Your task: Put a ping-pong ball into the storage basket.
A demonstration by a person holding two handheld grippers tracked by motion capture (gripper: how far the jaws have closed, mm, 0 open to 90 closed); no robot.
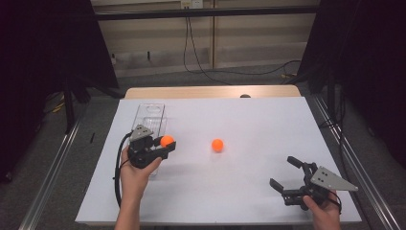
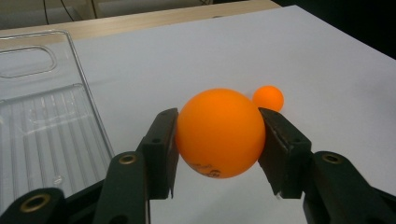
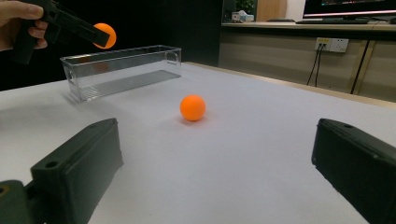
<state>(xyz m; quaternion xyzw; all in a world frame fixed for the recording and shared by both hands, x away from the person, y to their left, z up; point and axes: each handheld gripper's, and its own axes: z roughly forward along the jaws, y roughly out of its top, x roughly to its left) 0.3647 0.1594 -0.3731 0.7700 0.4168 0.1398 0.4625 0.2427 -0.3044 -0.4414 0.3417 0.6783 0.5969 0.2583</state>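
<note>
My left gripper (image 1: 166,145) is shut on an orange ball (image 1: 166,141), lifted above the white table just right of a clear plastic bin (image 1: 149,115). In the left gripper view both black pads press the sides of the held ball (image 2: 219,133), and the bin (image 2: 42,116) lies to the left. A second orange ball (image 1: 217,144) rests on the table near the middle; it shows behind the held ball (image 2: 268,98) and ahead of my right gripper (image 3: 193,108). My right gripper (image 1: 286,172) stands open at the near right, nothing between its jaws (image 3: 215,186).
The white sheet (image 1: 249,120) covers the table; a strip of wood (image 1: 210,91) shows at its far edge. Cables hang along the back wall (image 1: 191,48). Dark curtains flank both sides. In the right gripper view the left hand and its ball (image 3: 103,35) hover above the bin (image 3: 121,70).
</note>
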